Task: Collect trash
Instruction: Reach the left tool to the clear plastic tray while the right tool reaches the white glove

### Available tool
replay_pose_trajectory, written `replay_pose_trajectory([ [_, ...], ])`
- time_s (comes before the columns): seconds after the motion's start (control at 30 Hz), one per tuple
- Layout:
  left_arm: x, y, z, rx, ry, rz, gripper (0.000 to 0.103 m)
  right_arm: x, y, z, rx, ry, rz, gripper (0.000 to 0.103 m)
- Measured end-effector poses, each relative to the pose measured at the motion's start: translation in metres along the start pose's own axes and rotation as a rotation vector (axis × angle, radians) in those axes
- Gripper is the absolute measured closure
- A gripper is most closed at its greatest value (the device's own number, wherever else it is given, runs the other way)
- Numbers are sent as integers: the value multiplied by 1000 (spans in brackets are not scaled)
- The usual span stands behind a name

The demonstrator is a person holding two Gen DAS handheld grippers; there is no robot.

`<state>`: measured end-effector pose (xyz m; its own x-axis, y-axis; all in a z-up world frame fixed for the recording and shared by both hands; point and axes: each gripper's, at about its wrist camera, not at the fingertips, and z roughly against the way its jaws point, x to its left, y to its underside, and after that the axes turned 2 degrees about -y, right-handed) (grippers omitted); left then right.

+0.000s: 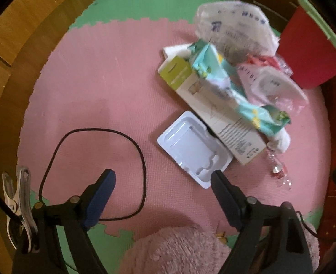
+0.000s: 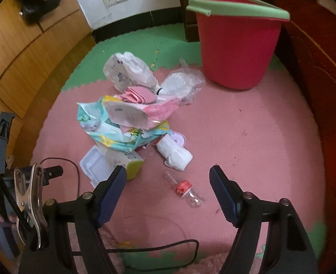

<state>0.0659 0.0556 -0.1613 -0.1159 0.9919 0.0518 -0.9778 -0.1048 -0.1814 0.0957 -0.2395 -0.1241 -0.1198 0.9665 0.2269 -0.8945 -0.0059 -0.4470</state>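
Pink foam mat [image 2: 248,137], green tiles at its edge; wooden cabinets [image 2: 19,52] left. Trash pile [image 2: 131,116] mid-mat, red bucket [image 2: 234,43] beyond it. Small bottle [image 2: 187,190] lies apart, nearer. Left gripper [image 1: 163,178] and right gripper [image 2: 168,175] both spread, holding nothing.

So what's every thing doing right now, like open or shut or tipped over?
left hand-held gripper: open, empty
right hand-held gripper: open, empty
red bucket: upright
small clear bottle: lying on its side
white plastic tray: lying flat, empty
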Motion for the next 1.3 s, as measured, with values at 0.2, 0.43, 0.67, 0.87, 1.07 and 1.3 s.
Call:
replay_pose_trajectory([
  [0.2,-2,-9,-34,63,19,27,16,-7,-5,-32,47,5,18,27],
  [0.43,-8,-18,-69,118,19,37,23,-9,-11,-75,106,22,53,27],
  [0.67,-6,-25,-100,174,26,90,26,-8,-13,-111,163,46,89,29],
  [0.87,1,-29,-125,209,28,120,29,-11,-17,-138,197,71,112,31],
  [1.07,9,-31,-145,233,30,145,32,-12,-18,-160,234,80,116,40],
  [1.3,-1,-43,-155,232,2,134,31,-13,-18,-175,265,85,120,50],
])
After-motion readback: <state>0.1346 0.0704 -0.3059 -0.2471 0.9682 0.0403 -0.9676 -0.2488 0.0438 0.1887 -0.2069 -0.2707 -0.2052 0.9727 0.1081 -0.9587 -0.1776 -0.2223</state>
